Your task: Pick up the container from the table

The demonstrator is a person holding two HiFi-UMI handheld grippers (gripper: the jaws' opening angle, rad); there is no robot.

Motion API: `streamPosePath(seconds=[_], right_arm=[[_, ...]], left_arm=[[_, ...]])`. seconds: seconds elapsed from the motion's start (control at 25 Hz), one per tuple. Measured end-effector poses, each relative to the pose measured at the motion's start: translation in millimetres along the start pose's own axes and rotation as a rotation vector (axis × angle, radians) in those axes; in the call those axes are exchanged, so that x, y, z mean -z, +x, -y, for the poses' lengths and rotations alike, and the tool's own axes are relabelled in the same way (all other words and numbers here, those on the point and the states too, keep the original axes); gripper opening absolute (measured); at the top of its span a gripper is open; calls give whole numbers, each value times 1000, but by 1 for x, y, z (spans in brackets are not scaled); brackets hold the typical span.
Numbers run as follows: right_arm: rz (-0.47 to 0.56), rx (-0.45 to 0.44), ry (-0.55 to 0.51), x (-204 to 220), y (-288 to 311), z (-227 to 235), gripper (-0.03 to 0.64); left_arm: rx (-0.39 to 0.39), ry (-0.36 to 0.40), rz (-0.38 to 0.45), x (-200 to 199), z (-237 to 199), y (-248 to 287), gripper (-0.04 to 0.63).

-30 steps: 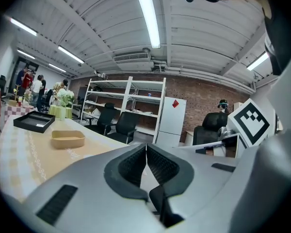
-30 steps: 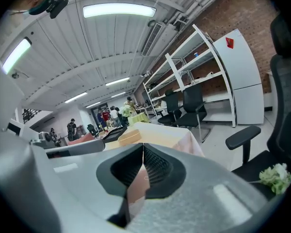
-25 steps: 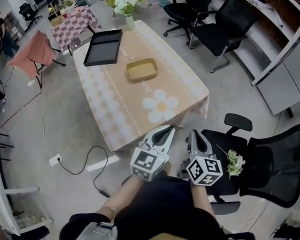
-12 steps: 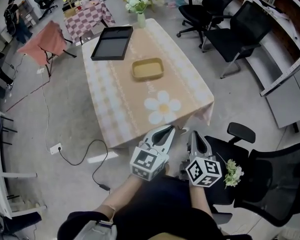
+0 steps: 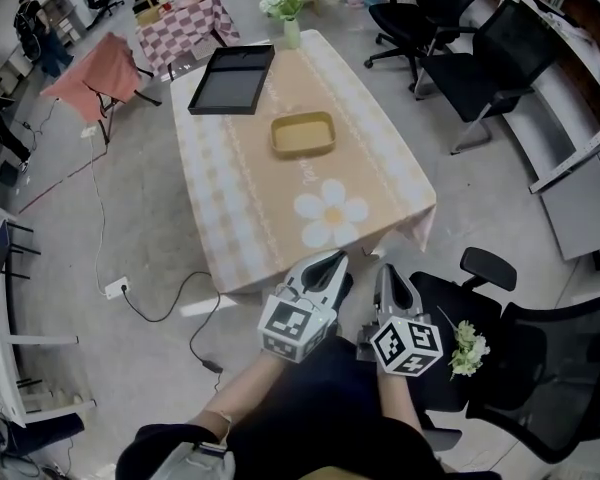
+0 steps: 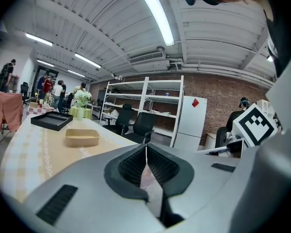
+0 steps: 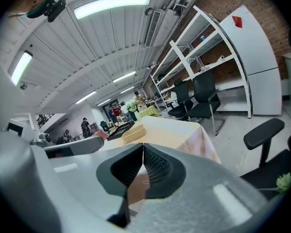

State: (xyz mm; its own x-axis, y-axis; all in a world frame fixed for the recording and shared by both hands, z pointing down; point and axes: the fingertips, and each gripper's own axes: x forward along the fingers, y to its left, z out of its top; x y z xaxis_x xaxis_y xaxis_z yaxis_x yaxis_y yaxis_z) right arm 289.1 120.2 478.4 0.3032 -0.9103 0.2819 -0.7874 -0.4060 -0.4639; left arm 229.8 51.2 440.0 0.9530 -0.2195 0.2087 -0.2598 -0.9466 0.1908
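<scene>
In the head view we hold the left gripper (image 5: 337, 259) and right gripper (image 5: 384, 268) side by side near our body, aimed at the table (image 5: 242, 218), the container (image 5: 303, 135) well ahead of both, the script (image 5: 306, 171) beside it too small to read. In the left gripper view the jaws are clenched on nothing, the container (image 6: 81, 138) ahead to their left. In the right gripper view they are likewise clenched, empty, the container (image 7: 133, 132) ahead.

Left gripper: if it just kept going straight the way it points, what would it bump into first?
Probably the table, near its front edge: the left gripper aims slightly downward at it. The container lies farther back and left of that line. Depth is hard to judge.
</scene>
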Motion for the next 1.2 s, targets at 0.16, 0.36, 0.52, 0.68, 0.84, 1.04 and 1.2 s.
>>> streamPosePath(seconds=[0.16,0.36,0.52,0.68,0.84,1.04,1.2], right_arm=[[-5,-9,5,-6,15,3,6],[-16,-47,-15,-21,49,-3,6],[-51,-89,-35,-25,81,-11,6],[-78,-125,-53,-36,114,-18,6],[-96,-153,-65,-44,144,-23,6],[-116,-174,-75,-49,177,-25,6],[-122,-184,-80,-55,198,-26,6]], left_arm=[[-2,3,5,-2,-8,10,15],[-40,-22,18,-8,-32,22,15],[-93,-40,31,-14,-60,31,15],[-150,-54,40,-24,-88,40,15],[-193,-75,37,-27,-112,49,15],[-225,-90,35,-30,-139,62,15],[-248,-96,33,-31,-157,69,15]])
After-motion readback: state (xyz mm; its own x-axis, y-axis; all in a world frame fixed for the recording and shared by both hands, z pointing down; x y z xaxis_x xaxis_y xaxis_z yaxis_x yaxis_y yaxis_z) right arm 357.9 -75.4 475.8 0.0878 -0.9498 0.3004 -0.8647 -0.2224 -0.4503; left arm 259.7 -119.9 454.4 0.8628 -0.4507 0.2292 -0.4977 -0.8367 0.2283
